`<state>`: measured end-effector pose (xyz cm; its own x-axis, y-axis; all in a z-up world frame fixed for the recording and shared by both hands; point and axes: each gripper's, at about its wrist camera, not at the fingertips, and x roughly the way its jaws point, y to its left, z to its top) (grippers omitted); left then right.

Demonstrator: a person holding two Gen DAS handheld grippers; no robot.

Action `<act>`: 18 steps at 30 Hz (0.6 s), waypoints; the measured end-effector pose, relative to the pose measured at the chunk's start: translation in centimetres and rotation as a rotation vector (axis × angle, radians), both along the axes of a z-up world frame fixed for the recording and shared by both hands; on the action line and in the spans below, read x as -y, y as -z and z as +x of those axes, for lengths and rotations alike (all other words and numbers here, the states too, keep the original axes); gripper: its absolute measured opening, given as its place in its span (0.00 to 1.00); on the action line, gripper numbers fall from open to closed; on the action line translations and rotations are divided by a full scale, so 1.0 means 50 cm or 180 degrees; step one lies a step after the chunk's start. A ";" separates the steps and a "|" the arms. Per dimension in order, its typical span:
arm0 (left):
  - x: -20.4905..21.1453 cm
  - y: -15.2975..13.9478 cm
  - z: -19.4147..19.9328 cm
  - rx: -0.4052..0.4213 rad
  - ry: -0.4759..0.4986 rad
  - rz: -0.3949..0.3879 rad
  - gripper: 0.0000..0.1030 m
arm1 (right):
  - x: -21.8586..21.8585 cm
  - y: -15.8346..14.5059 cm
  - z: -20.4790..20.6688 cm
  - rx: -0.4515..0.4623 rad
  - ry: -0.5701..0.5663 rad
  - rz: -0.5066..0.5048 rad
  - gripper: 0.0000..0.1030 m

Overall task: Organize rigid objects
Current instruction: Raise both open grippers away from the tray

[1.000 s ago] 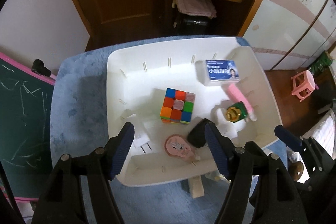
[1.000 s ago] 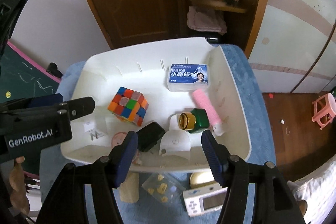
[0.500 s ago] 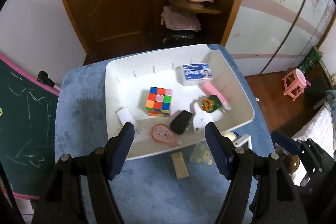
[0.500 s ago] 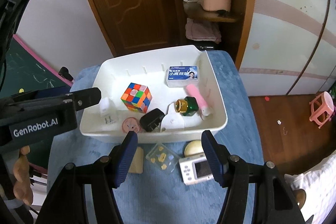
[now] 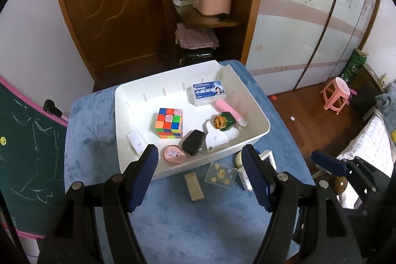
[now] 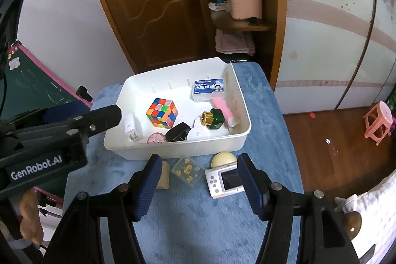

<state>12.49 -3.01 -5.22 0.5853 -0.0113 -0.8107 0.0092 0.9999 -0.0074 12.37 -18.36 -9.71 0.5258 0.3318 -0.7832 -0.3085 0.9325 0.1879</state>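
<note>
A white bin (image 5: 257,137) (image 6: 173,147) sits on the blue-carpeted table and holds a colour cube (image 5: 170,122) (image 6: 162,112), a blue-and-white box (image 5: 209,92) (image 6: 208,89), a pink tube (image 5: 229,108), a green bottle with a gold cap (image 6: 212,118), a black plug (image 5: 193,142) and a white charger (image 6: 132,128). In front of the bin lie a tan block (image 5: 193,186), a clear case (image 6: 186,171), a cream puck (image 6: 223,158) and a small white camera (image 6: 226,180). My left gripper (image 5: 201,175) and right gripper (image 6: 199,182) both hang open and empty above these loose items.
A green chalkboard (image 5: 27,152) leans at the table's left. Behind the table are a wooden door (image 5: 111,4) and a shelf with a pink basket (image 5: 212,1). A pink stool (image 6: 378,123) stands on the wood floor to the right, and a bed edge shows at lower right.
Both grippers have pulled back and risen away from the bin, so the loose items in front of it have come into view. Jaw openings are unchanged.
</note>
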 end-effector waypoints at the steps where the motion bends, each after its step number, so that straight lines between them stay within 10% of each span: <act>1: 0.003 -0.001 -0.003 0.0013 0.0008 0.0006 0.71 | 0.007 0.000 -0.003 0.0003 0.0018 0.0001 0.62; 18: 0.024 0.049 -0.046 -0.0116 0.0095 0.0110 0.71 | 0.117 0.071 -0.009 -0.0127 0.0319 -0.0116 0.62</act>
